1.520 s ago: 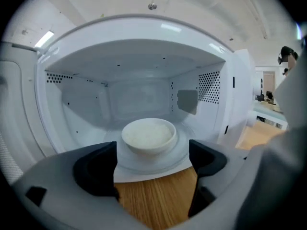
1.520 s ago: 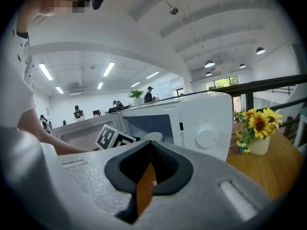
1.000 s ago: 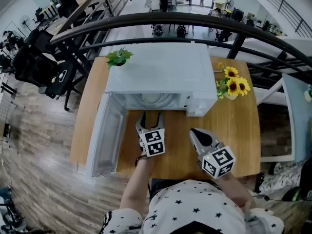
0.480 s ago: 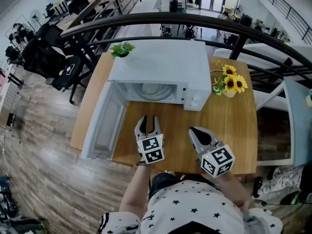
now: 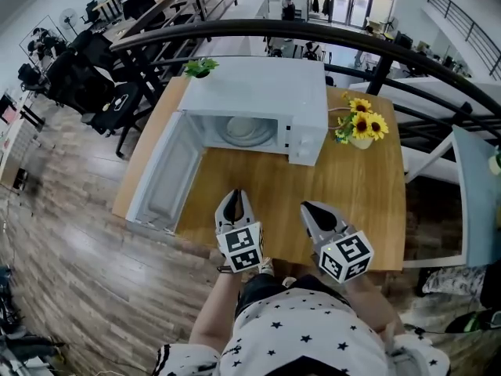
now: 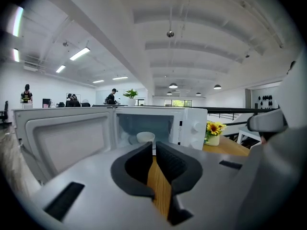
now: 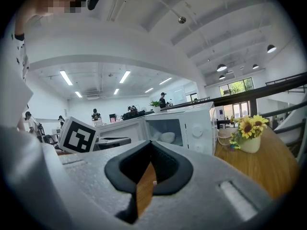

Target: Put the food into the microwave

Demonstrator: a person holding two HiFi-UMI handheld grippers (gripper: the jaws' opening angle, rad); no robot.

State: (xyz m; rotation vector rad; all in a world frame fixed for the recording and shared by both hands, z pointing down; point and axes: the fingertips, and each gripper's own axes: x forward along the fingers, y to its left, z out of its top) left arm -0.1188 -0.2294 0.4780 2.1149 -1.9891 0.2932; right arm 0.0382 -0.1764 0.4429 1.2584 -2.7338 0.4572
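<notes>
A white microwave point(image 5: 262, 84) stands at the back of the wooden table point(image 5: 356, 202), its door point(image 5: 160, 182) swung open to the left. A white bowl point(image 5: 246, 131) sits inside the cavity; it also shows in the left gripper view as the bowl point(image 6: 145, 137) and in the right gripper view as the bowl point(image 7: 168, 137). My left gripper point(image 5: 235, 200) hovers near the table's front edge, well back from the microwave, shut and empty point(image 6: 154, 145). My right gripper point(image 5: 308, 208) is beside it, also shut with nothing in it point(image 7: 149, 145).
A vase of sunflowers point(image 5: 360, 128) stands to the right of the microwave. A small green plant point(image 5: 201, 66) sits at the table's back left corner. Black railings run behind the table, with wooden floor to the left.
Both grippers drew back from the microwave's mouth toward the table's front edge. The left gripper's jaws went from open to shut, empty.
</notes>
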